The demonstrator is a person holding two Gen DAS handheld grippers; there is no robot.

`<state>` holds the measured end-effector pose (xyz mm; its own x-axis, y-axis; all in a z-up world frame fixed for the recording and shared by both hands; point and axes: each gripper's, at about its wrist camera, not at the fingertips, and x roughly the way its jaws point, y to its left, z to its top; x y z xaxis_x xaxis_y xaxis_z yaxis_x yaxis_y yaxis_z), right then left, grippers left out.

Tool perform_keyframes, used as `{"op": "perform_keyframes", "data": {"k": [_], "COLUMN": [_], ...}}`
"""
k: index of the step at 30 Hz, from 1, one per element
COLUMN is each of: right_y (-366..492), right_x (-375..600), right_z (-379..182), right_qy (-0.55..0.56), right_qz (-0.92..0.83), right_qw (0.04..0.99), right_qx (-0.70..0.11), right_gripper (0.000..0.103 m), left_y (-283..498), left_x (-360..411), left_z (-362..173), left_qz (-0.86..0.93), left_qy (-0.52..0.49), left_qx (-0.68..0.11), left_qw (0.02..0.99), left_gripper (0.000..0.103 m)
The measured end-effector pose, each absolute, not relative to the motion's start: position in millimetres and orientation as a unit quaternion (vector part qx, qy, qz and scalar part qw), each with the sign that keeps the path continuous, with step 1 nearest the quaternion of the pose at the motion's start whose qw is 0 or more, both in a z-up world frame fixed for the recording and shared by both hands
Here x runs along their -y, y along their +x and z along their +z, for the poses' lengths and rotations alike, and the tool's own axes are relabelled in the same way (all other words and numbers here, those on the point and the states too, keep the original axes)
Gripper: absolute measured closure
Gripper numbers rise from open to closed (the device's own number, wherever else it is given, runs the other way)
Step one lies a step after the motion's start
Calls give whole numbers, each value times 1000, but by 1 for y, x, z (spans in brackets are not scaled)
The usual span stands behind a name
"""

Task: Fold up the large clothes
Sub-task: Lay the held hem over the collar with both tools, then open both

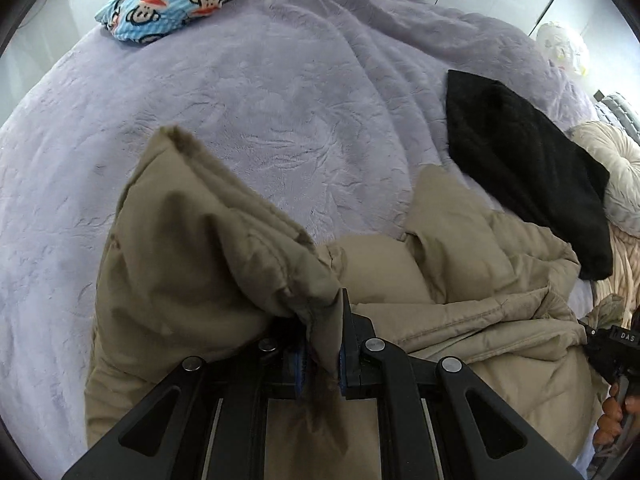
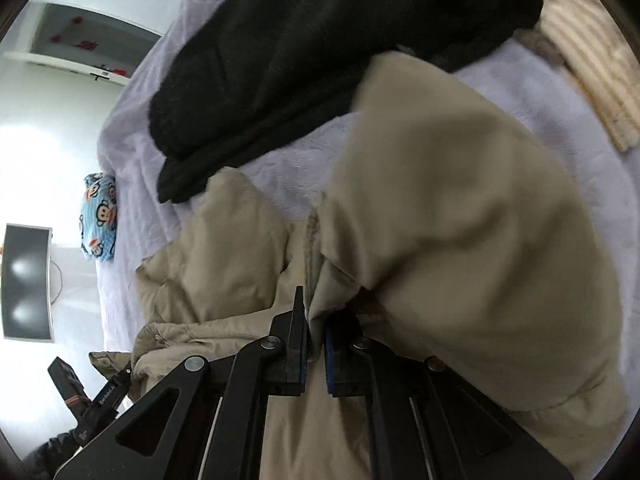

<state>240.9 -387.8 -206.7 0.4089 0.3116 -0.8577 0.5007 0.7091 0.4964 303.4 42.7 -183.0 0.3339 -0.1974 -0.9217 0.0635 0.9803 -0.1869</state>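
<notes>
A large tan padded jacket (image 1: 460, 304) lies crumpled on a lavender bedspread (image 1: 280, 100). My left gripper (image 1: 322, 320) is shut on a bunched fold of it, with a sleeve end (image 1: 180, 216) raised to the left. My right gripper (image 2: 316, 328) is shut on another part of the same tan jacket (image 2: 460, 208), whose puffy cloth bulges over the right finger. The right gripper's body and the hand on it show at the right edge of the left wrist view (image 1: 612, 352).
A folded black garment (image 1: 524, 168) lies to the right on the bed, just beyond the jacket. A blue monkey-print cloth (image 1: 172, 0) sits at the far left. Cream pillows (image 1: 616, 168) lie at the right edge. A monitor (image 2: 26, 280) stands beyond the bed.
</notes>
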Motion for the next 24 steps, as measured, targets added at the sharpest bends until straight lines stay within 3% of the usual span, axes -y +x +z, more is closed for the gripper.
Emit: {"op": "perform_keyframes", "data": {"k": [3, 4, 6, 7, 8, 11, 12, 13, 14, 15, 17, 21, 24], "right_y": [243, 244, 244, 242, 240, 234, 233, 229, 227, 226, 222, 227, 233], "right_x": [393, 395, 395, 395, 395, 394, 390, 385, 379, 368, 342, 323, 348], "right_z": [-208, -206, -196, -188, -182, -161, -155, -150, -146, -143, -143, -169, -199], "right_qy": [390, 390, 383, 377, 371, 364, 363, 359, 353, 340, 285, 145, 149], "right_qz": [-61, -57, -51, -46, -44, -34, -26, -14, 0, 18, 45, -10, -35], "right_qw": [738, 736, 739, 743, 747, 762, 765, 767, 769, 772, 780, 804, 812], "right_qx": [-548, -551, -552, -551, -550, -535, -532, -532, -532, -536, -555, -576, -564], "right_gripper": [95, 95, 91, 88, 81, 45, 45, 45, 52, 73, 91, 91, 96], "left_y": [299, 296, 289, 283, 277, 273, 274, 273, 271, 270, 266, 273, 288], "left_x": [-47, -48, -47, -49, -50, -47, -45, -41, -32, -22, -2, 19, 7], "left_z": [-172, -166, -151, -141, -129, -115, -114, -116, -121, -126, -139, -177, -200], "left_qz": [-76, -80, -81, -74, -65, -77, -84, -99, -117, -135, -160, -120, -101], "left_qy": [-69, -65, -41, -22, -5, 26, 21, 12, 10, 15, 32, 70, 33], "left_qx": [-563, -558, -539, -523, -501, -494, -500, -509, -518, -525, -524, -517, -522], "left_qw": [820, 823, 837, 849, 863, 866, 861, 855, 848, 840, 836, 845, 847], "left_gripper": [88, 83, 42, 2, 0, 0, 0, 7, 19, 22, 39, 41, 40]}}
